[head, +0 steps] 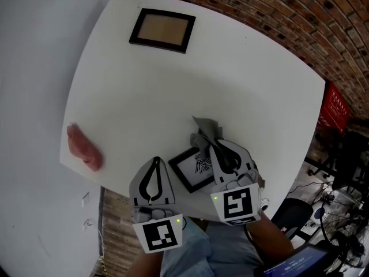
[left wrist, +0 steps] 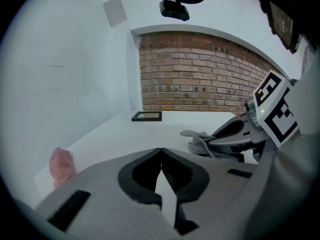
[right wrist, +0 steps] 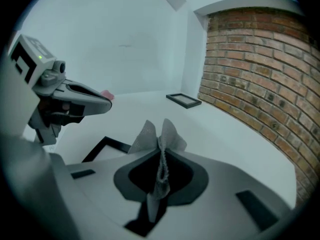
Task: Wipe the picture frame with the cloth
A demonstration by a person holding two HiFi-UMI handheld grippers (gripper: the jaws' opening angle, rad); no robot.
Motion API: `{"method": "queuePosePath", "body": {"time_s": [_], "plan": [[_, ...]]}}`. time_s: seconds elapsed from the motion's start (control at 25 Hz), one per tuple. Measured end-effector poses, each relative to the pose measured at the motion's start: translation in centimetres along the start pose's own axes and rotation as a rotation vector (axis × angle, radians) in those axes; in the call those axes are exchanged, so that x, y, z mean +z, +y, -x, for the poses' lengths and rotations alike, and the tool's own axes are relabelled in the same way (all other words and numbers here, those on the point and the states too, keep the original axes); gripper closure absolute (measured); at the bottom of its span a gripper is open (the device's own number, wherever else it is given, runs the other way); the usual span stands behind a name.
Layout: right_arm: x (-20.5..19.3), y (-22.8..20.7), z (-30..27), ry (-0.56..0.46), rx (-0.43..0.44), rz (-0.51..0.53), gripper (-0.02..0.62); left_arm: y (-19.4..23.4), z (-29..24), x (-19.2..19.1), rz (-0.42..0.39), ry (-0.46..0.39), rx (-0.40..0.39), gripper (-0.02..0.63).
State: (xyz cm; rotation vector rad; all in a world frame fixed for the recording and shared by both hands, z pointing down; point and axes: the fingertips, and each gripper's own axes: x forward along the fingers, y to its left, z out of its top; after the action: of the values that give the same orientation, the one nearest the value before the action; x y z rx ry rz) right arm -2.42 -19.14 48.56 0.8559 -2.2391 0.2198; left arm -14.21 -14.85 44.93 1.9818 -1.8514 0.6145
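Note:
A small black picture frame (head: 193, 167) with a dark drawing on white lies near the table's front edge, its corner showing in the right gripper view (right wrist: 106, 145). My right gripper (head: 217, 144) hovers over its right side, shut on a grey cloth (head: 206, 130) that sticks up between the fingertips (right wrist: 161, 138). My left gripper (head: 155, 163) sits just left of this frame, shut with nothing in it (left wrist: 160, 151). A second, larger black frame (head: 162, 29) with a tan inside lies at the far side of the table.
A pink crumpled cloth (head: 84, 148) lies at the white table's left edge (head: 64, 133). A brick wall (right wrist: 250, 79) runs behind and to the right. Chairs and gear (head: 340, 178) stand on the floor at the right.

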Motion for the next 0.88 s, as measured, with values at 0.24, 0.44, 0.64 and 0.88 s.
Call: {"method": "queuePosePath", "body": {"time_s": [0.24,0.44,0.64,0.88], "plan": [[0.2,-2.6,1.6,-0.023,-0.099,0.035,0.568,-0.5,1.2,1.4,-0.013,-0.049,0.01,0.597],[2.0,-2.7,4.2,-0.09,-0.115,0.054,0.568,-0.7,4.2,1.9,-0.011,-0.093,0.044,0.597],[4.2,-1.0,7.2,-0.156,-0.091,0.065,0.569,-1.0,7.8,2.7,0.007,-0.14,0.082,0.597],[6.4,1.7,9.6,-0.229,-0.055,0.106,0.569,-0.8,11.7,3.2,0.016,-0.194,0.135,0.597]]}}
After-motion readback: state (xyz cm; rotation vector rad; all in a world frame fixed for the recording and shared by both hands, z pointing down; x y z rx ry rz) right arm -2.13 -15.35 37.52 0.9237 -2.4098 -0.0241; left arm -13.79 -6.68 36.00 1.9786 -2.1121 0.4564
